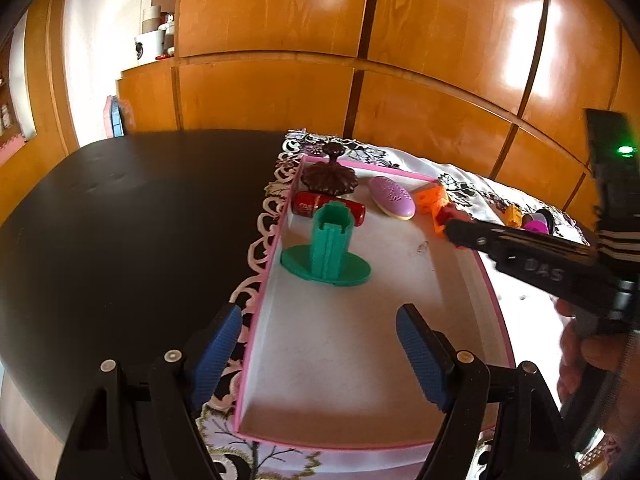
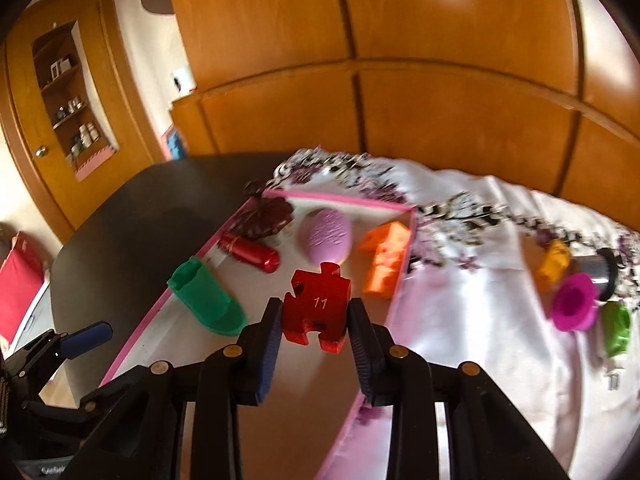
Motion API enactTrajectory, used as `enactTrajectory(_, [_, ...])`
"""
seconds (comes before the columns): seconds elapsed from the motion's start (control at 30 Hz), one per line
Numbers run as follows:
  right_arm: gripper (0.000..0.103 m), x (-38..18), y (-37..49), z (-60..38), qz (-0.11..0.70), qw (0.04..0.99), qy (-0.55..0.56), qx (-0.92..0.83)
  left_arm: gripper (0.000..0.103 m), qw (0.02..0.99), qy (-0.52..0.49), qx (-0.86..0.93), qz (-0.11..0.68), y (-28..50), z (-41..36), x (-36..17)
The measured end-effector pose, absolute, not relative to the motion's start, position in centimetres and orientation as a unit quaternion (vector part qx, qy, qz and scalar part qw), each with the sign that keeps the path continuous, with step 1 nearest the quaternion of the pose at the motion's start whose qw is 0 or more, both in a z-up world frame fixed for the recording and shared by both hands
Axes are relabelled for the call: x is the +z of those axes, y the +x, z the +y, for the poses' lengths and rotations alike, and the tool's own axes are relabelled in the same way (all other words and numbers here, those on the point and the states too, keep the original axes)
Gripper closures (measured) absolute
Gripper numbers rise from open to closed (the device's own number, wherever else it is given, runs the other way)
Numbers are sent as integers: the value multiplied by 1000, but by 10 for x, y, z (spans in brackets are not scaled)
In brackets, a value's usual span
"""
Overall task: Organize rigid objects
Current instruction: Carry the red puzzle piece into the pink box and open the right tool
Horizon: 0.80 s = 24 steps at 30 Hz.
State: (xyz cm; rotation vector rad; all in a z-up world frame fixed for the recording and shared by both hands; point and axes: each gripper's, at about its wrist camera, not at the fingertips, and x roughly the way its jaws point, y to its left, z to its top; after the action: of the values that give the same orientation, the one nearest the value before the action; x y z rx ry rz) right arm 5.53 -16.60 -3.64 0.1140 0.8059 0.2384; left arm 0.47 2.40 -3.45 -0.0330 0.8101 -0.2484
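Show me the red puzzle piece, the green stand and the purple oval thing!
red puzzle piece (image 2: 316,306): right wrist view, on its flat face by the number.
green stand (image 1: 332,240): left wrist view, on its upright post.
purple oval thing (image 1: 391,197): left wrist view, on its patterned top.

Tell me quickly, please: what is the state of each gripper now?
Left gripper: open, holding nothing, above the pink tray.
Right gripper: closed on the red puzzle piece.

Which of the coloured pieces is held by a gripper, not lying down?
The red puzzle piece marked 11: the right gripper clamps it, while the others lie loose.
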Motion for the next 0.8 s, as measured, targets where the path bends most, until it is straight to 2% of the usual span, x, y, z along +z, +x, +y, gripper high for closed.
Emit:
enactTrajectory(0.33, [71,-63,92,-141,444,887,26,124,23,910,-24,-108,400,3,37,-37])
enactTrajectory(0.8, [71,-45,47,-184,411,901,90,107,23,906,-20,-134,400,-2,10,-30])
